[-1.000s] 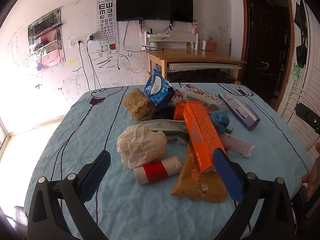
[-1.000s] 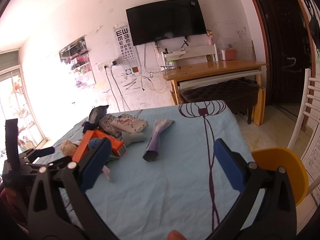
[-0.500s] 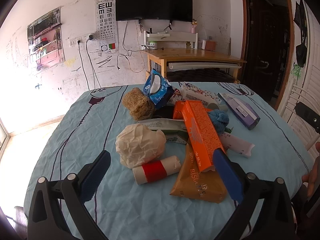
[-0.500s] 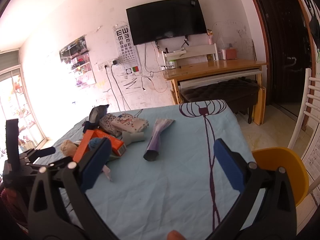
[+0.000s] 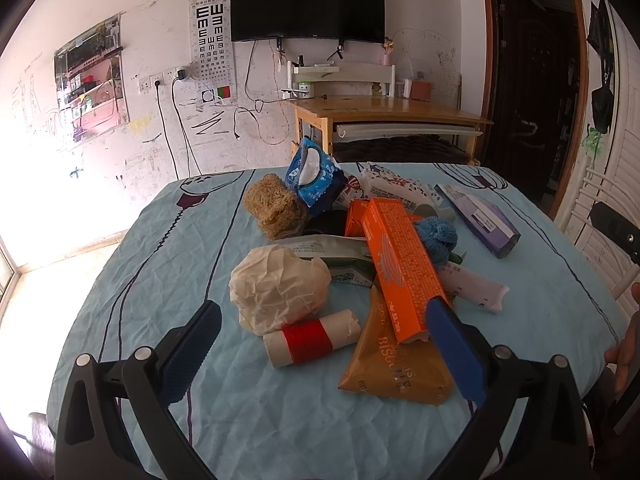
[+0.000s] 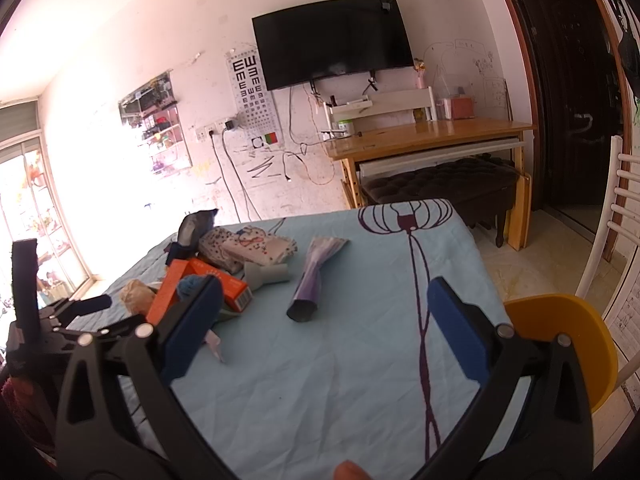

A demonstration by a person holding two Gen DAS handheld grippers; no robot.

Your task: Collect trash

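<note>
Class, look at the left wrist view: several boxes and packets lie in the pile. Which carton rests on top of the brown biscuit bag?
The long orange carton. Its near end lies over the biscuit bag; the purple box lies apart, flat on the cloth.

On the wall beside the television hangs an eye chart [image 5: 212, 46] with rows of the letter E turned different ways. The brown foil packet [image 5: 394, 364] on the bench reads "BISCUITS" in pale letters. Print on the orange box [image 5: 404, 268] is too small to read.
</note>
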